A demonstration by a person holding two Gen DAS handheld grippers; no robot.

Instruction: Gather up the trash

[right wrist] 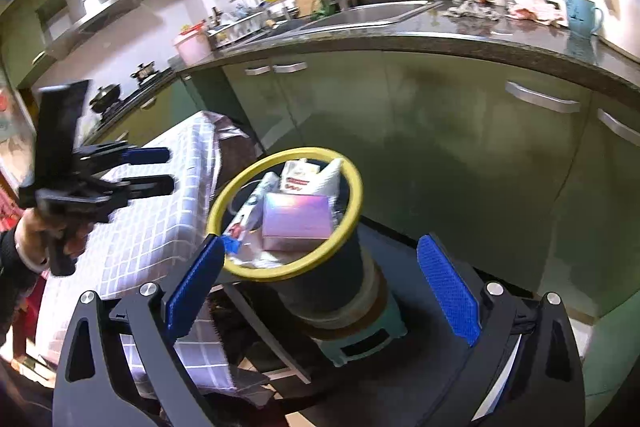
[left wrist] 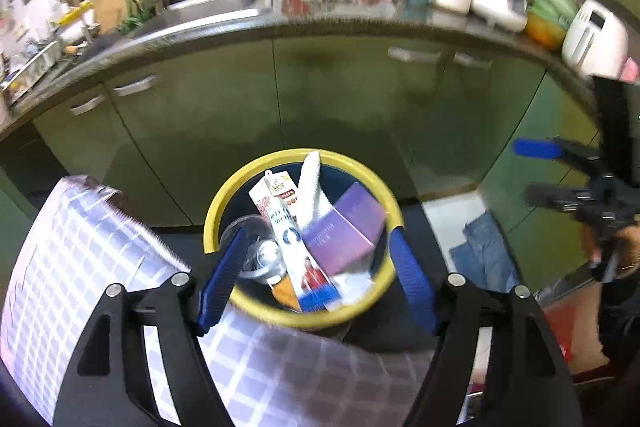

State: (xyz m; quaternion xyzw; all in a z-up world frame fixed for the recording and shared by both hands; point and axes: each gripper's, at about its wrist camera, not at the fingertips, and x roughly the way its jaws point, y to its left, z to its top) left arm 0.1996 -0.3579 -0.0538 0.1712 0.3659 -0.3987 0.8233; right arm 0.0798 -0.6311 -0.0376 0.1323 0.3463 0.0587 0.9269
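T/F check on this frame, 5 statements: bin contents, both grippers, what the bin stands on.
1. The yellow-rimmed bin holds a purple box. True.
2. The left gripper is shut on the milk carton. False: open, nothing between its fingers.
3. The right gripper is open. True.
4. The bin is empty. False: it also holds a clear plastic cup and white cloth.
5. The bin stands on a teal stool. True.
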